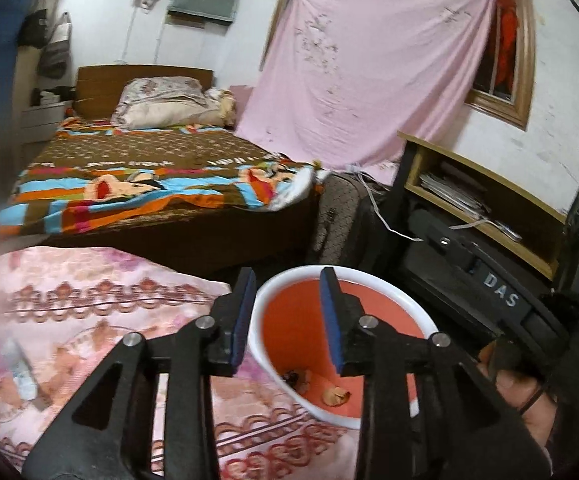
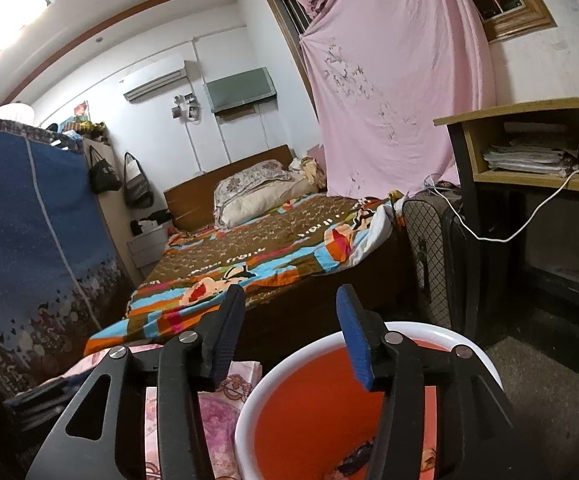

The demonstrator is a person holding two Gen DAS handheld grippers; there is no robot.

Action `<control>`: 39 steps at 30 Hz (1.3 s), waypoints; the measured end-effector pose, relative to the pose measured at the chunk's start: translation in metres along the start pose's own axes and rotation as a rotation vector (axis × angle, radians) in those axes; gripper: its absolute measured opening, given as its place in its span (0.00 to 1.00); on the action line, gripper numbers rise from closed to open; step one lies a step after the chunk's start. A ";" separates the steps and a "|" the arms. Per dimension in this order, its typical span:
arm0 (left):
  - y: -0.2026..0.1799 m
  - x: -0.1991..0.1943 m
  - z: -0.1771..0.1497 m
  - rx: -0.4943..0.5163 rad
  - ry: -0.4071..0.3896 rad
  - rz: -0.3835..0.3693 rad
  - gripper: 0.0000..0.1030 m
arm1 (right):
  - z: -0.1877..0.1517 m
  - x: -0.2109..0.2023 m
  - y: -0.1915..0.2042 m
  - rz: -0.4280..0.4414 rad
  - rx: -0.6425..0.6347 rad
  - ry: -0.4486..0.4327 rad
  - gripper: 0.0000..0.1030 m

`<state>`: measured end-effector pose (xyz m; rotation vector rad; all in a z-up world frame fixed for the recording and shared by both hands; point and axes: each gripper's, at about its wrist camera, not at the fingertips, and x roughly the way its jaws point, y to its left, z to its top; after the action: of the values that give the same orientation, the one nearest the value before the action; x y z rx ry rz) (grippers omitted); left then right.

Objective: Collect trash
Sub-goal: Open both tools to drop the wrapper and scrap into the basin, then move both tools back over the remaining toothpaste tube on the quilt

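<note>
Currently both grippers hover over the round red plastic bin with a white rim [image 1: 341, 320], which sits against the pink floral quilt [image 1: 69, 312]. Left gripper [image 1: 289, 320]: jaws spread, nothing between them, blue pads straddling the near rim. Right gripper [image 2: 293, 332]: jaws spread too, empty, one blue pad over the bin mouth, the other over the quilt edge.

Task's things: a few crumpled tan scraps of trash [image 1: 335, 396] lie at the bin's bottom, beside a darker bit [image 1: 291, 380] I can't identify. Possible pale wrapper on the quilt at far left, too blurred to call.

Risks, as I judge them:
- Both grippers crowd the same bin opening; the right gripper's black body sits close beside the left, so a reach by either could knock them together.
- A finger catching the white rim could tip the light bin and spill the scraps back out.
- Soft, rumpled quilt gives poor support; a pinch for remaining trash may grab fabric instead.
- White charging cable [image 2: 501, 236] hangs from the wooden shelf unit [image 2: 529, 176] near the bin; a wide swing could snag it.
</note>
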<state>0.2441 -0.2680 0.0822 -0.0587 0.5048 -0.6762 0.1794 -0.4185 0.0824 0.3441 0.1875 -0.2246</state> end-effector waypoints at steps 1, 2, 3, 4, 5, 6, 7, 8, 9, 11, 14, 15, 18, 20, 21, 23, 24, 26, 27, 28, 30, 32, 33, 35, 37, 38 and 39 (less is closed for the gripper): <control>0.004 -0.003 0.000 -0.007 -0.009 0.015 0.24 | 0.001 0.000 0.001 0.002 -0.003 -0.003 0.46; 0.008 -0.007 0.000 -0.014 -0.018 0.035 0.29 | 0.001 0.000 0.003 0.005 -0.010 -0.008 0.47; 0.013 -0.011 0.000 -0.022 -0.028 0.059 0.33 | 0.001 -0.001 0.005 0.007 -0.014 -0.012 0.49; 0.017 -0.014 0.000 -0.028 -0.036 0.072 0.34 | 0.001 -0.001 0.008 0.012 -0.018 -0.017 0.54; 0.023 -0.019 0.000 -0.033 -0.047 0.091 0.37 | 0.000 -0.001 0.010 0.015 -0.021 -0.019 0.63; 0.026 -0.023 0.000 -0.034 -0.055 0.107 0.40 | 0.000 -0.002 0.013 0.023 -0.026 -0.026 0.67; 0.028 -0.027 -0.001 -0.034 -0.063 0.122 0.41 | 0.000 -0.002 0.015 0.028 -0.030 -0.031 0.71; 0.033 -0.033 -0.002 -0.034 -0.077 0.147 0.44 | 0.000 -0.003 0.018 0.034 -0.036 -0.039 0.71; 0.035 -0.035 -0.001 -0.036 -0.085 0.162 0.47 | 0.000 -0.004 0.022 0.044 -0.046 -0.046 0.72; 0.044 -0.046 -0.002 -0.047 -0.111 0.197 0.54 | 0.000 -0.005 0.029 0.058 -0.064 -0.057 0.75; 0.057 -0.060 -0.005 -0.076 -0.154 0.245 0.63 | -0.002 -0.007 0.041 0.085 -0.093 -0.081 0.81; 0.061 -0.065 -0.006 -0.083 -0.166 0.258 0.67 | -0.003 -0.008 0.044 0.090 -0.100 -0.086 0.82; 0.072 -0.072 -0.007 -0.101 -0.190 0.288 0.69 | -0.005 -0.009 0.054 0.107 -0.123 -0.102 0.94; 0.079 -0.077 -0.009 -0.113 -0.199 0.311 0.73 | -0.008 -0.010 0.059 0.115 -0.134 -0.116 1.00; 0.083 -0.080 -0.009 -0.117 -0.203 0.321 0.79 | -0.008 -0.010 0.061 0.120 -0.142 -0.123 1.00; 0.088 -0.084 -0.011 -0.124 -0.218 0.345 0.87 | -0.010 -0.012 0.068 0.130 -0.161 -0.133 1.00; 0.091 -0.087 -0.012 -0.130 -0.233 0.361 0.89 | -0.011 -0.012 0.071 0.135 -0.170 -0.136 1.00; 0.096 -0.092 -0.013 -0.140 -0.245 0.371 0.89 | -0.014 -0.013 0.077 0.142 -0.187 -0.147 1.00; 0.098 -0.093 -0.014 -0.144 -0.245 0.374 0.89 | -0.015 -0.014 0.079 0.148 -0.193 -0.149 1.00; 0.100 -0.094 -0.014 -0.146 -0.244 0.378 0.89 | -0.016 -0.014 0.082 0.154 -0.198 -0.150 1.00; 0.105 -0.100 -0.017 -0.149 -0.249 0.394 0.89 | -0.019 -0.014 0.087 0.167 -0.202 -0.151 1.00; 0.111 -0.106 -0.020 -0.155 -0.257 0.407 0.89 | -0.022 -0.015 0.095 0.185 -0.212 -0.155 1.00; 0.114 -0.108 -0.021 -0.159 -0.263 0.417 0.89 | -0.023 -0.016 0.098 0.191 -0.217 -0.159 1.00; 0.119 -0.115 -0.024 -0.162 -0.274 0.435 0.89 | -0.027 -0.020 0.107 0.208 -0.222 -0.180 1.00; 0.121 -0.122 -0.026 -0.158 -0.286 0.453 0.89 | -0.029 -0.023 0.112 0.230 -0.221 -0.197 1.00; 0.122 -0.126 -0.027 -0.155 -0.293 0.464 0.89 | -0.030 -0.025 0.115 0.241 -0.223 -0.206 1.00; 0.123 -0.129 -0.029 -0.151 -0.300 0.473 0.89 | -0.032 -0.028 0.119 0.252 -0.228 -0.219 1.00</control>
<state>0.2165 -0.0894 0.0862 -0.1741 0.2630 -0.1595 0.1778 -0.2928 0.0963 0.1127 -0.0472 0.0099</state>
